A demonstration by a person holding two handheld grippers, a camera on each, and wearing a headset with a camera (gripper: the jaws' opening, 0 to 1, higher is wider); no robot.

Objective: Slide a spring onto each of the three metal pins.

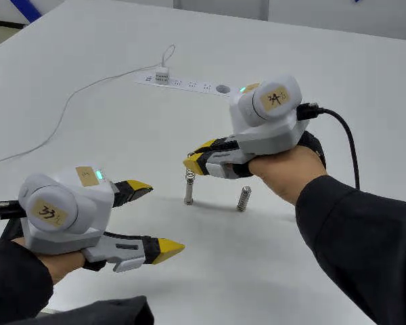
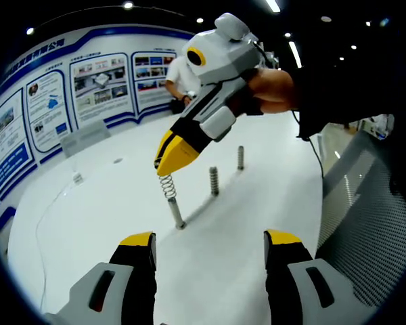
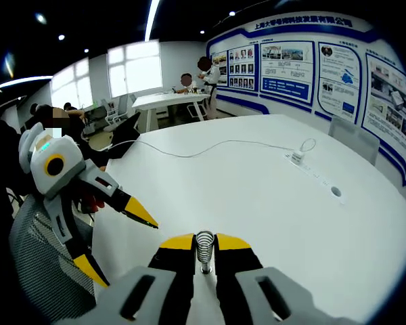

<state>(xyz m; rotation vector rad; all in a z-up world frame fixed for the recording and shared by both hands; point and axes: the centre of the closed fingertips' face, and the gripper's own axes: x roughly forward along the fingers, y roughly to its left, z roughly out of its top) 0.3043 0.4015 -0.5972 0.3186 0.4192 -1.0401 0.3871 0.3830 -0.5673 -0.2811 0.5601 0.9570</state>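
At frame centre, the right gripper (image 1: pixel 193 162) clamps a spring (image 2: pixel 168 186) atop a metal pin (image 2: pixel 177 213); at lower left, the left gripper (image 1: pixel 159 217) hovers, jaws apart, above the white table (image 1: pixel 122 40).

The head view is bright and even: the white table (image 1: pixel 122 61) takes soft light from above, and only pale, blurred shadows lie beside the pins (image 1: pixel 189 188). Both gripper views bend strongly toward their edges. In the right gripper view the window (image 3: pixel 135 68) glares white, the ceiling strips (image 3: pixel 151 17) shine, and the spring (image 3: pixel 204 247) near the lens is sharp.
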